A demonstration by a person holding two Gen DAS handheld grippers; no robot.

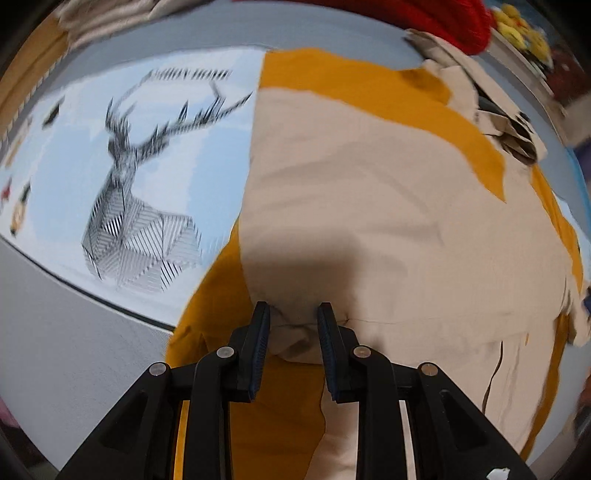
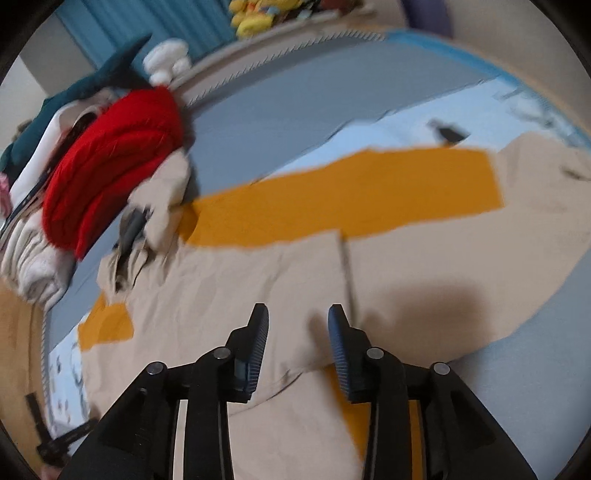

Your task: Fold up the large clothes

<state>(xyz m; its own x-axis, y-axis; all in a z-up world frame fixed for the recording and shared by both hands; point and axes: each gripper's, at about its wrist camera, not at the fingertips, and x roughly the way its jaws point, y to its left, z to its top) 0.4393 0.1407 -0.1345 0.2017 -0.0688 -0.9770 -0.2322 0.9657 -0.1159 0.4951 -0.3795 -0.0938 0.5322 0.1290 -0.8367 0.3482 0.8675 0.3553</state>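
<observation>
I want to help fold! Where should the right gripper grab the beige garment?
Probably the near folded edge of the beige garment, just ahead of the right gripper. Come in low from the near side: the cloth lies flat, and only that edge gives the open fingers a lip.

A pale blue sheet with a big striped deer picture (image 1: 136, 206) lies on the grey bed (image 2: 295, 88). Yellow soft toys (image 2: 255, 18) sit by a blue curtain (image 2: 147, 18).

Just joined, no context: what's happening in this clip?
A person with two handheld grippers is folding a beige garment with mustard-yellow panels, spread on a blue deer-print sheet. The left gripper has bunched beige fabric between its fingers. The right gripper hovers open over the garment. A red garment tops a pile nearby.
</observation>
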